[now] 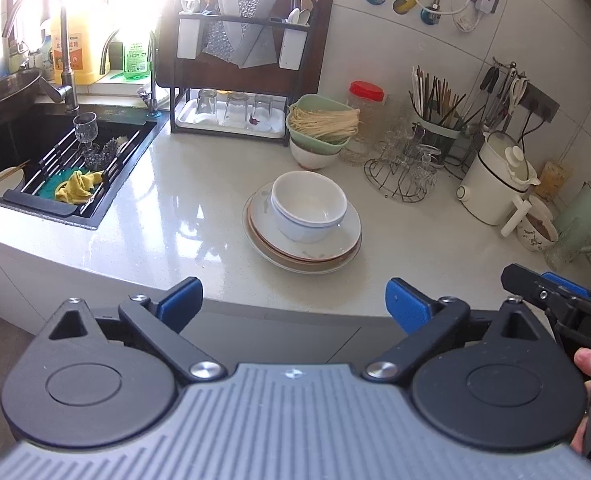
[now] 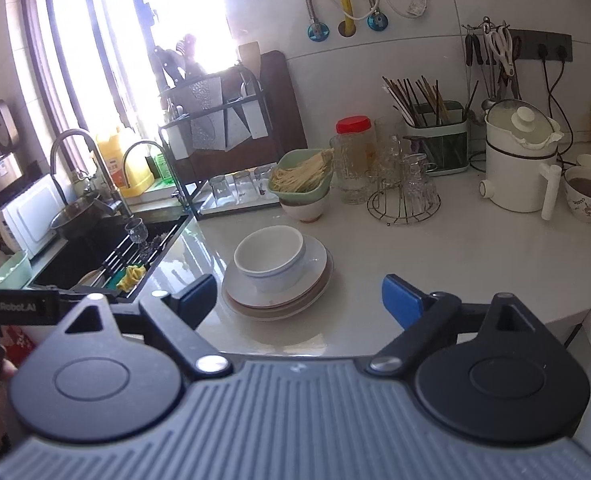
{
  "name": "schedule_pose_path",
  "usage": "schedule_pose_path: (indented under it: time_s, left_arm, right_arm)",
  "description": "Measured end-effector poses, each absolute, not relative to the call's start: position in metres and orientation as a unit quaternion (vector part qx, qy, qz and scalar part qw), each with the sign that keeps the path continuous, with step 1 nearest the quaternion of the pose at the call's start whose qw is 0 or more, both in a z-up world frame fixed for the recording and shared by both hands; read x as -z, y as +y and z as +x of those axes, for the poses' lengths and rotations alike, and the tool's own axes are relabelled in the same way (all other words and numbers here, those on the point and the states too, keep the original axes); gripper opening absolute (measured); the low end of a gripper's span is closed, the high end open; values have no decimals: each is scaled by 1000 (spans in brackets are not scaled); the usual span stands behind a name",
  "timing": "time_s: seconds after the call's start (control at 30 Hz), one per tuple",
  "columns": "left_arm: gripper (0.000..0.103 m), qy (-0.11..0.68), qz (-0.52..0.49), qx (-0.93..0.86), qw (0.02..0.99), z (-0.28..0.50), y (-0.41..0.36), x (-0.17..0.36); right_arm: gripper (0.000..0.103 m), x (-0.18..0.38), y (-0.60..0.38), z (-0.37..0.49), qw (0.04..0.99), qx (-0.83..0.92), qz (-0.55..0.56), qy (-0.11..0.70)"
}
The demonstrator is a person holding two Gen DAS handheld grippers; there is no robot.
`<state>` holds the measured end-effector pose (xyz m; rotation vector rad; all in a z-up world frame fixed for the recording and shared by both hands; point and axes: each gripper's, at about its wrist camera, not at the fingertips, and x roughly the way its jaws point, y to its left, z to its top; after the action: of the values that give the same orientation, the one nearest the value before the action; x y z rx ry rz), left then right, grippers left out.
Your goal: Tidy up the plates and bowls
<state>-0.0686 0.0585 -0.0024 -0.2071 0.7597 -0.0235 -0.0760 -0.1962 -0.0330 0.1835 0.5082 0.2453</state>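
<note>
Nested white bowls sit on a stack of plates in the middle of the white counter. My left gripper is open and empty, held back over the counter's front edge, short of the stack. My right gripper is open and empty, also near the front edge, with the stack just ahead between its fingers. The right gripper's body shows at the right edge of the left wrist view.
A black sink with a rack, glass and yellow cloth lies left. A dish rack with glasses stands behind. A green bowl of noodles on a white bowl, a red-lidded jar, a wire glass holder, chopstick caddy and white kettle crowd the back right.
</note>
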Motion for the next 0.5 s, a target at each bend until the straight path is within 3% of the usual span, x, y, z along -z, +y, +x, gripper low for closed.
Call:
schedule_pose_path:
  time_s: [0.5]
  left_arm:
    - [100,368,-86,-5,926,-83,52,-1]
  right_arm:
    - [91,36,-197,-87,959,-101,90,248]
